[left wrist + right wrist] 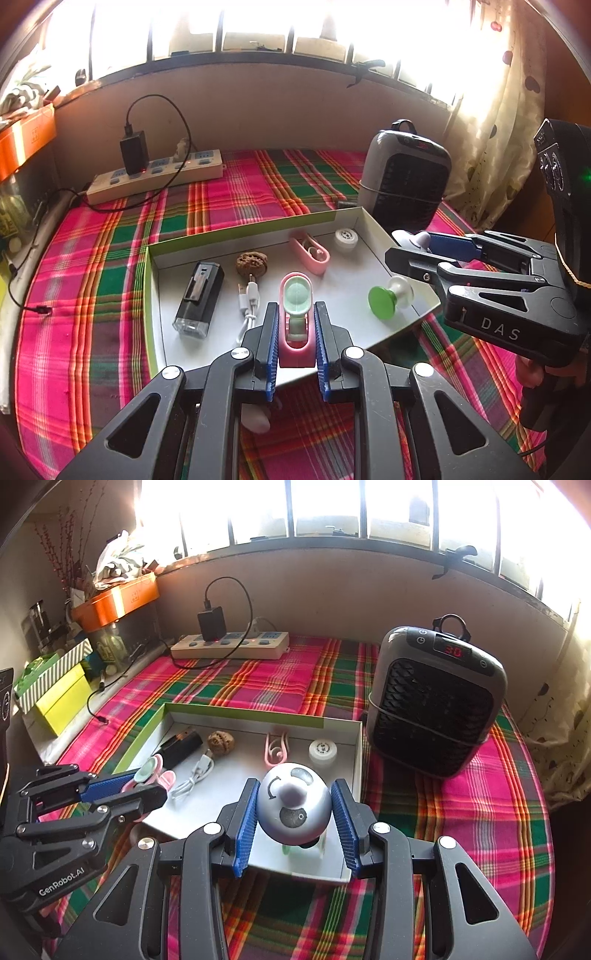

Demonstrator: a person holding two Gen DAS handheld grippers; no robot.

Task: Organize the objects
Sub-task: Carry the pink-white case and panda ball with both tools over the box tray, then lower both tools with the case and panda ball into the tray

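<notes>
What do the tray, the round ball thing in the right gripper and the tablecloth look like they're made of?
Tray: likely cardboard, matte white inside with a green rim; thin folded walls.
Ball: probably hard plastic, smooth and slightly glossy grey-white with printed marks; the right gripper brackets it.
Tablecloth: woven fabric, matte pink-green plaid with soft wrinkles.

White shallow box (373,236), green rim, open, on plaid cloth. Inside: black rectangular device (199,299) far left; walnut (252,263); coiled white cable (249,302); pink clip (309,251) near back wall; white round cap (346,238) back right corner; green-and-white suction knob (389,297) on its side. Pink holder with mint scoop (296,317) clamped between left gripper fingers, over box front edge. Grey-white ball (293,803) with dark markings between right gripper fingers, over box right front corner
</notes>
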